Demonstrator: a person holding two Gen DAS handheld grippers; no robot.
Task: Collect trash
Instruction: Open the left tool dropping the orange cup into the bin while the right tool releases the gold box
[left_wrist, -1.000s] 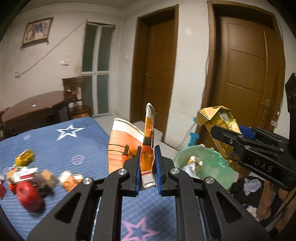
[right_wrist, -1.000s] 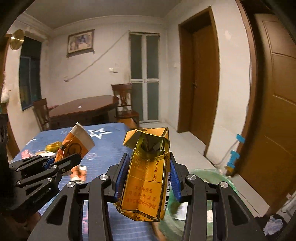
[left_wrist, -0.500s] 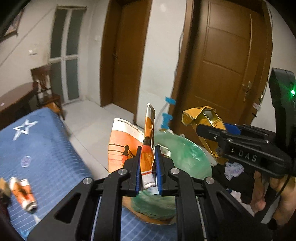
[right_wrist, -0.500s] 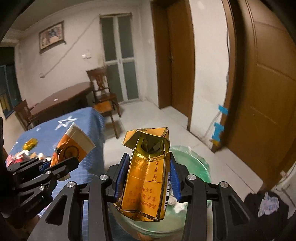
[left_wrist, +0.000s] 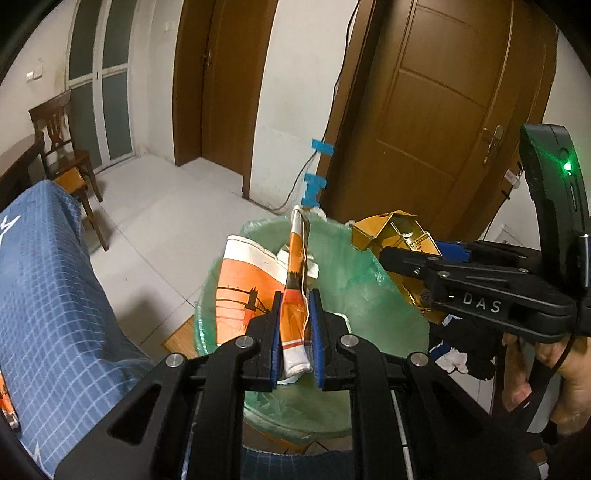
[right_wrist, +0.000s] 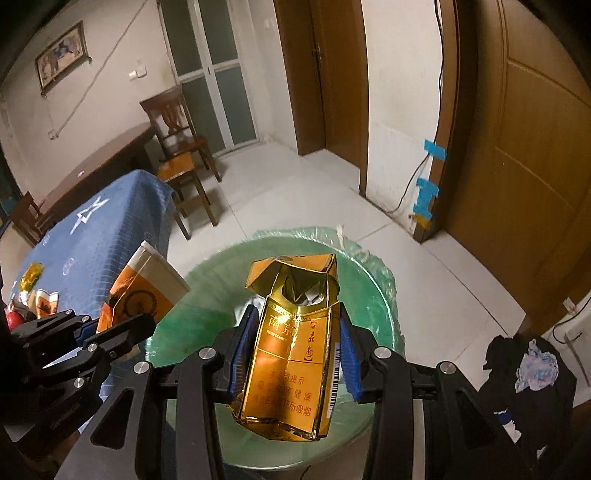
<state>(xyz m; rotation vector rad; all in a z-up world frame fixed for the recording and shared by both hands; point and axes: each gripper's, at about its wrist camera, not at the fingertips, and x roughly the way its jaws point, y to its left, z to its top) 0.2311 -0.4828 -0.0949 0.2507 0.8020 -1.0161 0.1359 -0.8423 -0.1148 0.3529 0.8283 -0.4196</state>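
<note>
At far left, the blue starred cloth of the tabletop (right_wrist: 110, 236) carries leftover scraps (right_wrist: 37, 301). Just right of it, the left tool (left_wrist: 294, 325) is pressed together on a flattened orange paper cup (left_wrist: 258, 291), which stands up from between its pads and hangs over the near-left part of the green-lined bin (left_wrist: 369, 306). Further right, the right tool (right_wrist: 293, 350) pinches a crumpled gold cigarette pack (right_wrist: 291, 350) by its sides, upright, above the bin's mouth. At far right, a dark cloth heap (right_wrist: 524, 369) lies on the floor beside the bin.
</note>
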